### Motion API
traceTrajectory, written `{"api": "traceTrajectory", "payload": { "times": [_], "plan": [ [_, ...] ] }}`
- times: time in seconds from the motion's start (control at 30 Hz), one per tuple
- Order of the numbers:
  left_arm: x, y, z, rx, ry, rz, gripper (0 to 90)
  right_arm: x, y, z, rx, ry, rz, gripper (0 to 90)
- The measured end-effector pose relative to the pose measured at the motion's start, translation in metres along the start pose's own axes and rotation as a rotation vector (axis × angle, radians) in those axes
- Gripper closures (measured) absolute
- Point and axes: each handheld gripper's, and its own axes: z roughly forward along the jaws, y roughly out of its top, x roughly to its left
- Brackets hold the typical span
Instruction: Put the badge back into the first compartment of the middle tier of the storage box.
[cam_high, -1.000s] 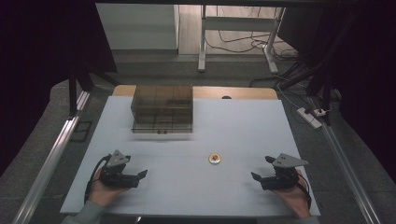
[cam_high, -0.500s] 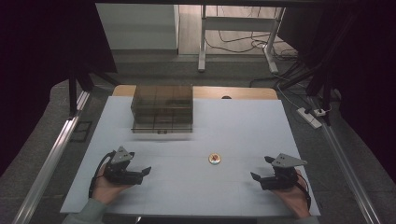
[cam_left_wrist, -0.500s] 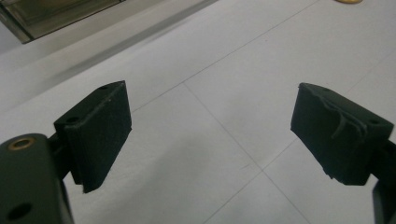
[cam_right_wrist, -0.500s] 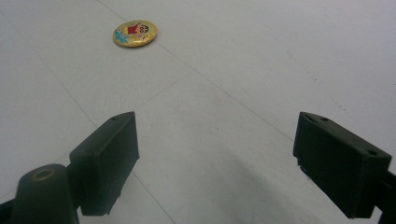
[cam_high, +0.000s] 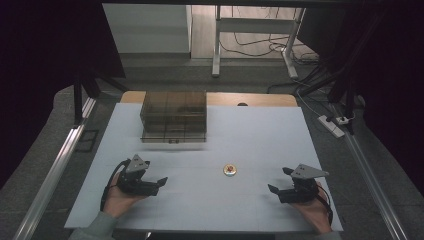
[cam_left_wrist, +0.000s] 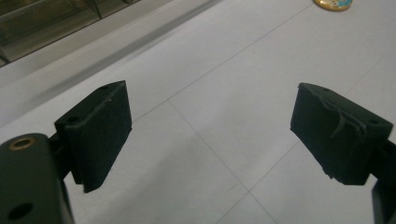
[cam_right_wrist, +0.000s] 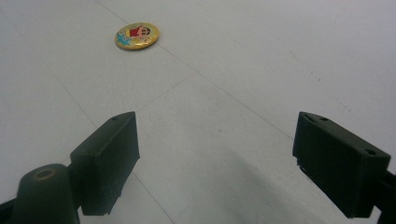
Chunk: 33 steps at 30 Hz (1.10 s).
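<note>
A small round yellow badge (cam_high: 229, 170) with a cartoon figure lies flat on the white table (cam_high: 250, 135), between my two hands. My left gripper (cam_high: 161, 183) rests low at the table's front left, jaws wide open and empty, pointing right toward the badge (cam_left_wrist: 332, 3). At the front right my right gripper (cam_high: 279, 180) is also open and empty, pointing left. In the right gripper view the badge (cam_right_wrist: 137, 36) lies ahead and left of the jaws. A dark transparent drawer box (cam_high: 174, 116) stands at the back left of the table.
The drawer box's lower edge (cam_left_wrist: 42, 23) is at the top left of the left gripper view. Metal rails (cam_high: 55, 170) run along both table sides. A power strip (cam_high: 332, 125) lies on the floor at the right, beyond the table.
My left gripper has slid a little to the right and toward the front edge. The right gripper and the badge have stayed put.
</note>
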Motion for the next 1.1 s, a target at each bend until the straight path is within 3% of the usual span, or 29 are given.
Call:
{"api": "traceTrajectory", "payload": {
  "times": [0.57, 1.1],
  "plan": [
    [-0.004, 0.016, 0.009, -0.008, -0.026, 0.009, 12.8, 0.0, 0.0, 0.002, 0.006, -0.003, 0.003, 14.7],
    [-0.014, 0.032, 0.023, 0.006, -0.046, 0.046, 12.8, 0.0, -0.001, 0.004, 0.01, 0.002, 0.004, 14.7]
  ]
}}
